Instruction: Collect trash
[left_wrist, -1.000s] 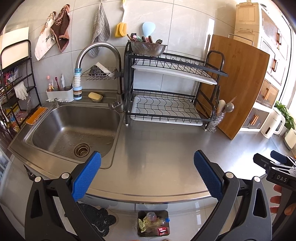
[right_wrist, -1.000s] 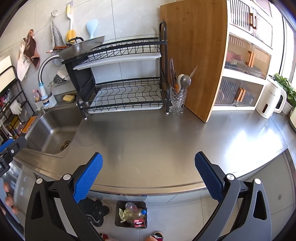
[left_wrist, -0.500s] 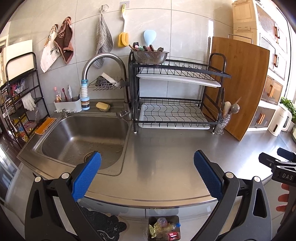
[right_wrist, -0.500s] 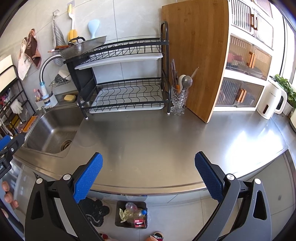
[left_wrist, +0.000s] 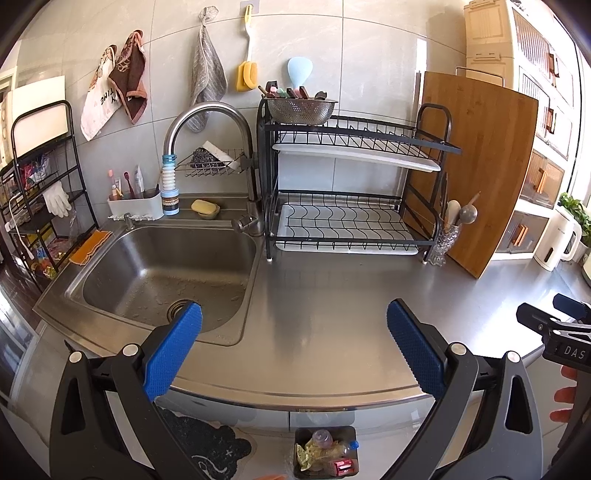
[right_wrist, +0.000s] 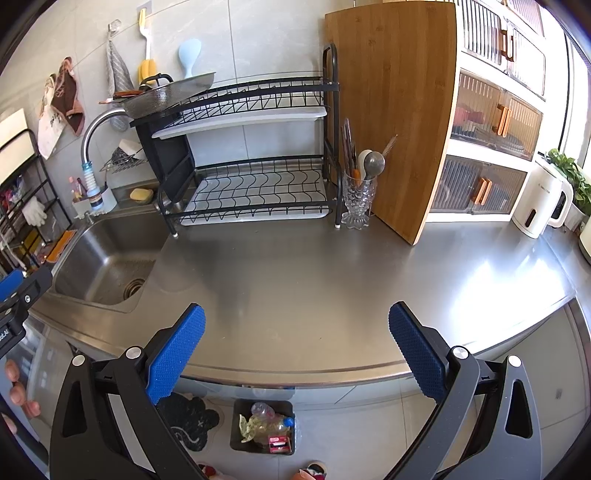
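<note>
Both spread wide, empty: left hand-held gripper (left_wrist: 294, 325) and right hand-held gripper (right_wrist: 296, 326) hover over the near edge of the steel counter (right_wrist: 314, 280). Trash sits in a dark bin (right_wrist: 263, 426) on the floor below the counter edge, beside a black mat (right_wrist: 186, 419). Sink (left_wrist: 166, 273) left, dish rack (left_wrist: 351, 192) at the back wall.

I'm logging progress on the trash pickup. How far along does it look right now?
Done: the bin on the floor already holds a bottle, wrappers and a red box, and no loose trash shows on the counter or in the sink. In hand: nothing; the left gripper and right gripper are both open and empty. Left: nothing visible to collect, so it looks near finished.
</note>
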